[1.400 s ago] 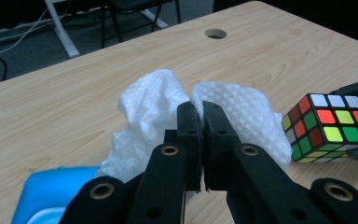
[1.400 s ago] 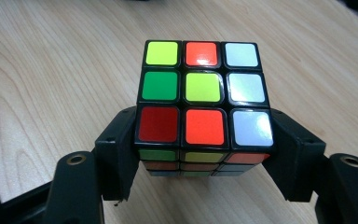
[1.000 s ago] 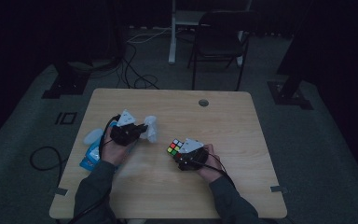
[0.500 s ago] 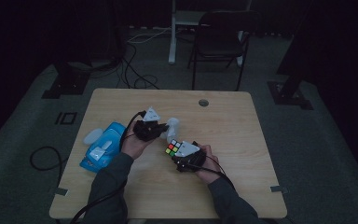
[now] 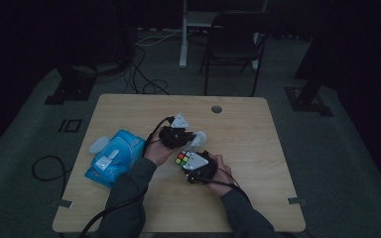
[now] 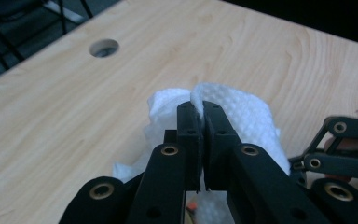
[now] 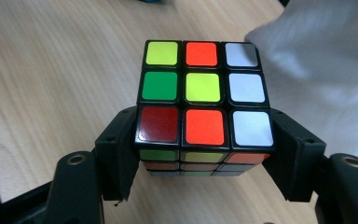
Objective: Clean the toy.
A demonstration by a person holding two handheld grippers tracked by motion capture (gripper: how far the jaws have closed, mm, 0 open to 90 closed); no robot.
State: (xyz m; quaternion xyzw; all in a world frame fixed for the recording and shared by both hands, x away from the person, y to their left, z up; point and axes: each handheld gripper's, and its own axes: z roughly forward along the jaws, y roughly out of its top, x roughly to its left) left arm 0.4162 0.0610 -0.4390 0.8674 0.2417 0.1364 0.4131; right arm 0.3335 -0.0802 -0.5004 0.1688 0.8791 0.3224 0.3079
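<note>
Two claws: both at mid-tabletop, close together, forearms entering from the near edge.
Left claw (image 5: 191, 139): jaws pressed together on a white paper towel (image 6: 233, 112); hand cocked so the claw points right and slightly far; grey three-cornered plate on top, cable trailing back to the near-left.
Right claw (image 5: 186, 159): clamped on a puzzle cube (image 7: 204, 100), one jaw on each side of its lower layers; hand just right of centre, palm over the claw body, claw pointing left and far.
Cube position: held just above the wood, top face showing yellow, orange, white, green and red stickers.
Towel position: bunched at the left jaw tips, just beside the far-right corner of the cube; whether they touch cannot be told.
Wipes pack (image 5: 113, 157): blue, flat near the left edge, well apart from both claws.
Tabletop (image 5: 258, 134): bare wood to the right and far side; round cable hole (image 5: 217, 109) near the far edge.
Surroundings: a chair (image 5: 233, 44) beyond the far edge, cables on the floor.
</note>
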